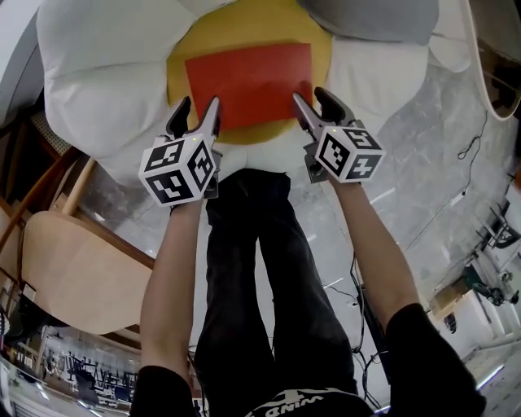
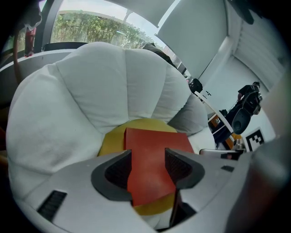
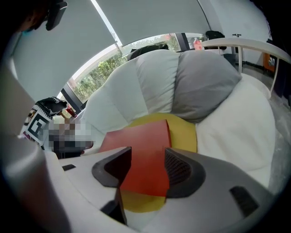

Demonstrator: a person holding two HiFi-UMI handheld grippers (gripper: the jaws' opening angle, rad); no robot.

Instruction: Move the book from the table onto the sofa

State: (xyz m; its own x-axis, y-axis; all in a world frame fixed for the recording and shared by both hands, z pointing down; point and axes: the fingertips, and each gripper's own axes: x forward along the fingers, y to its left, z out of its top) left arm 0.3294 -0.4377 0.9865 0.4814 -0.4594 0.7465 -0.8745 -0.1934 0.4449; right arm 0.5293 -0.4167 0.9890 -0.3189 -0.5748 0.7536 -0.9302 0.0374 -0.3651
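Hovering with jaws apart and empty, left gripper (image 1: 199, 104); red book (image 1: 251, 85) lies flat on yellow centre (image 1: 244, 20) of sofa (image 1: 106, 73), likely light, stiff, smooth-covered, best pinched at side edges; right gripper (image 1: 308, 94) likewise spread, holding nothing.

No word or number can be read with certainty. White letters stand on the person's dark shirt (image 1: 285, 401) at the near edge, but they are cut off and too small to read. The cubes on the left gripper (image 1: 200, 107) and the right gripper (image 1: 309, 96) carry black-and-white square markers, which are patterns, not letters.
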